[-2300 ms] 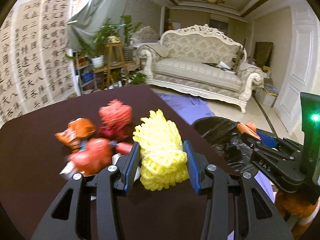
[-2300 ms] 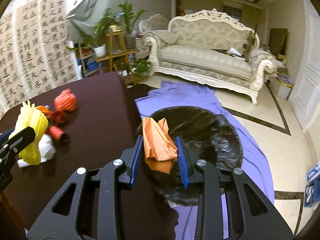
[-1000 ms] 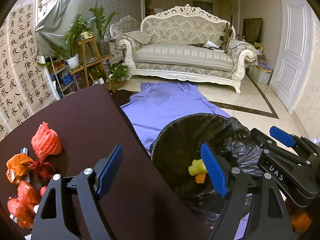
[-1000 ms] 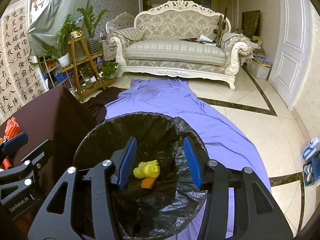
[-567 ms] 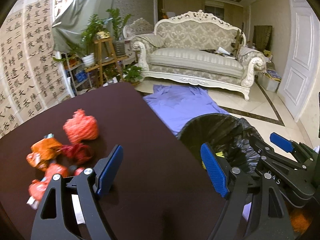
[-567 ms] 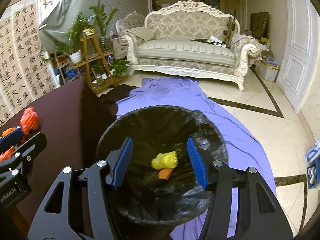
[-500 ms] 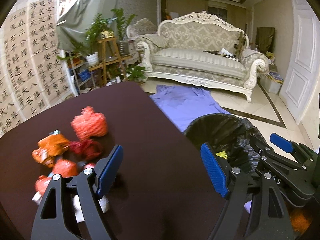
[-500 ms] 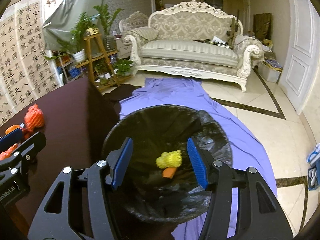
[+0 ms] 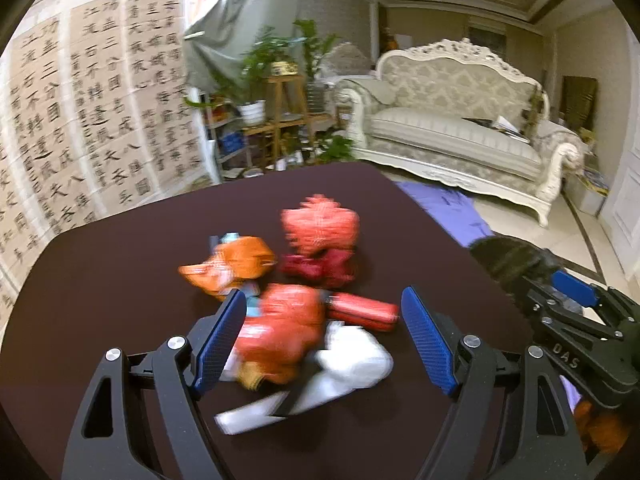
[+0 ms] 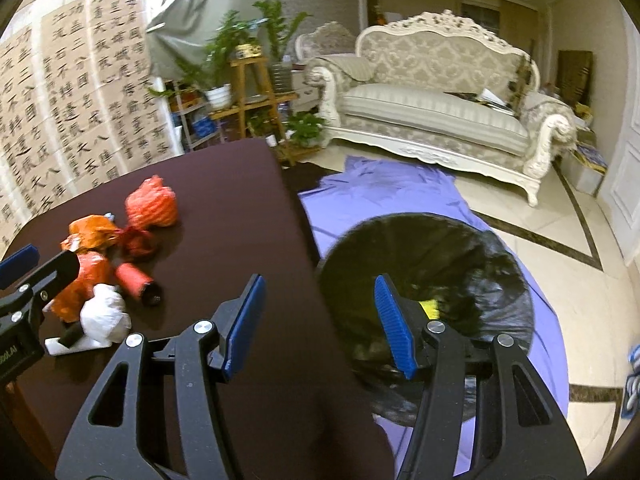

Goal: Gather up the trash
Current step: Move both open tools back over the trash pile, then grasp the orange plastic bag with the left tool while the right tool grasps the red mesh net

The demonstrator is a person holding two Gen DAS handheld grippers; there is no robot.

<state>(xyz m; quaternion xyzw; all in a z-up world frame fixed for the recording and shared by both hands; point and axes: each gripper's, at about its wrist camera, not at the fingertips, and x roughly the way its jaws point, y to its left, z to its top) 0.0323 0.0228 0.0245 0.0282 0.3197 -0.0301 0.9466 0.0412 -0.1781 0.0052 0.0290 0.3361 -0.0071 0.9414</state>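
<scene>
Left claw (image 9: 324, 336) wide over red wrapper (image 9: 284, 328), "DAS" on right claw (image 9: 576, 300)

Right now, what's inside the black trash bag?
In the right wrist view, the black trash bag holds one yellow piece, partly hidden behind the right tool, which is open. The dark folds and that tool cover the rest of the bottom.
</scene>
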